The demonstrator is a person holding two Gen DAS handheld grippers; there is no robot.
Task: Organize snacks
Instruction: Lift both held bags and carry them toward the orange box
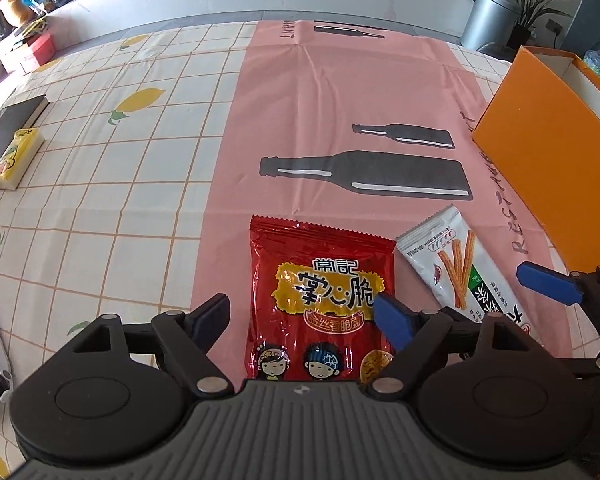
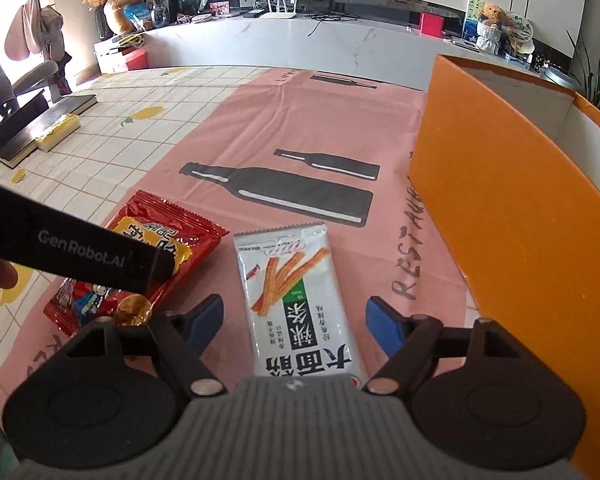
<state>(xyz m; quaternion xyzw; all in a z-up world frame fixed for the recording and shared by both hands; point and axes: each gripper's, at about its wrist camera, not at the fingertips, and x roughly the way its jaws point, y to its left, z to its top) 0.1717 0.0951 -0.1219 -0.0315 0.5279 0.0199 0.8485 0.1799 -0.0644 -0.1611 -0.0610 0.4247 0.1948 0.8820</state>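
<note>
Both claws released, each poised over a packet.
Red packet [image 1: 320, 304] straddled by left gripper [image 1: 302, 312], white packet [image 2: 296, 300] by right gripper [image 2: 294, 320]; slick flat foil could be slid, not pinched.

white marble counter [image 2: 300, 36], potted plants [image 1: 534, 4], grey bin [image 1: 488, 20], bright daylight

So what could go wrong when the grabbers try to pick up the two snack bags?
Maybe three things. The left gripper and right gripper hover open and close together, so they might bump. The red bag and white bag lie flat on the pink cloth, so fingers could slip or snag the cloth. The orange box has a tall wall a bag could hit.
</note>
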